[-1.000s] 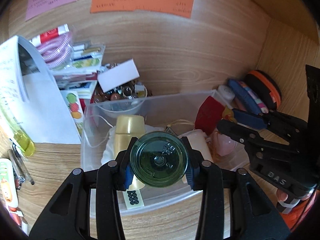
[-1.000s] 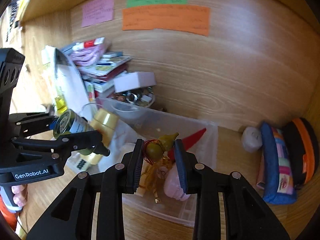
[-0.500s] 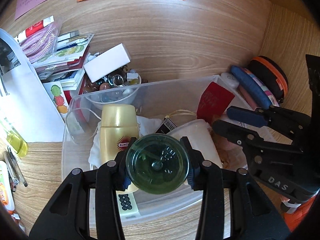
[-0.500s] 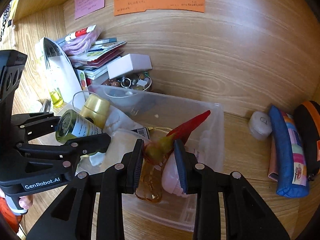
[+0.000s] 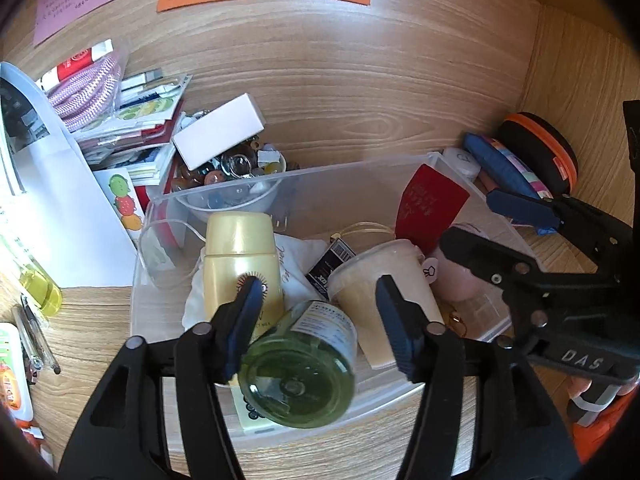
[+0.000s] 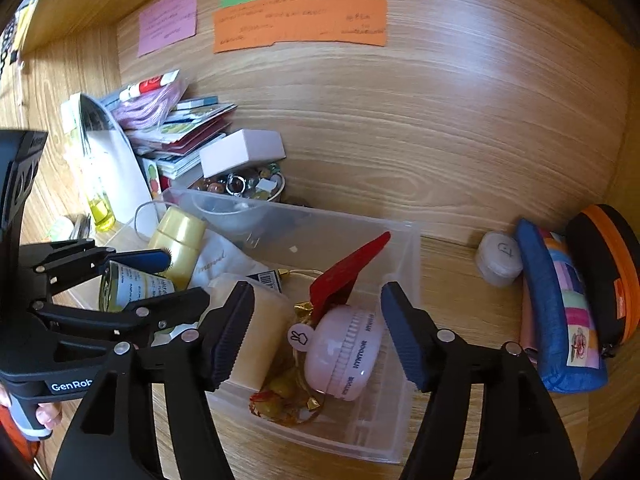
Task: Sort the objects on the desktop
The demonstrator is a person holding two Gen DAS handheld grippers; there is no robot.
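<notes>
Left hand-held gripper [image 5: 320,300] hovering released, jaws spread wide, right over green glass jar [image 5: 298,364]. Jar lying tilted at near edge of clear plastic bin [image 5: 360,168], base toward camera, long axis running away from fingers; touching gold sunscreen bottle [image 5: 240,256] on its left. Right hand-held gripper [image 6: 318,328] also hanging unclenched, holding nothing, above pink round case [image 6: 344,352] and red-tagged charm [image 6: 280,400] in bin. Farther back: bead bowl [image 5: 236,184] behind bin.

White letters "DAS" mark the right gripper [image 5: 520,240], and "GenRob" marks the left gripper [image 6: 132,280]. A white cloth [image 6: 224,260] carries a script word, unreadable. Wall notes [image 6: 300,20] are illegible.
</notes>
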